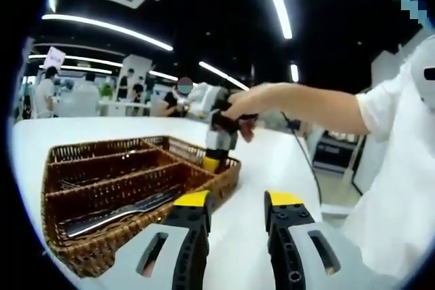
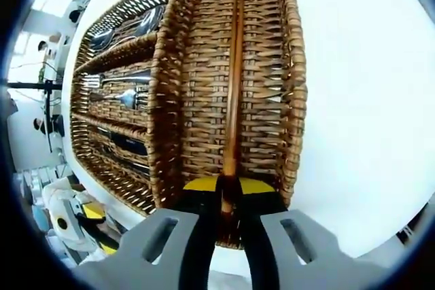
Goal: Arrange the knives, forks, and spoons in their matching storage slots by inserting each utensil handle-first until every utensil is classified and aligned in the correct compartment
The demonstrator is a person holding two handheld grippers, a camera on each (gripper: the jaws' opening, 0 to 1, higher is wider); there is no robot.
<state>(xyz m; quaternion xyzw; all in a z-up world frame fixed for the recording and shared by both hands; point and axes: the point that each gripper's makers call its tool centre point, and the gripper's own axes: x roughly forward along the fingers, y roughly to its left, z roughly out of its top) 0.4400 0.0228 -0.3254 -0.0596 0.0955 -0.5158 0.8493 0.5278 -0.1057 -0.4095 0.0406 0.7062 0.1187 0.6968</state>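
Our right gripper (image 2: 226, 203) clamps a brown stick-like utensil (image 2: 234, 79) lying along the wicker tray's (image 2: 293, 86) end compartment; we should keep it parallel to the walls while lowering. Our left gripper (image 1: 236, 202) waits wide over the desk (image 1: 272, 154). Farther off, forks (image 2: 112, 96) and spoons (image 2: 126, 28) fill their slots.

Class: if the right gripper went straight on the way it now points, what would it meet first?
The right gripper, shut on a brown chopstick, would likely meet the wicker basket's end-compartment floor first; depth is unclear.

I see a smooth white table (image 1: 272, 161) carrying a brown woven wicker cutlery basket with divided compartments (image 1: 81, 249), resting directly on its surface.
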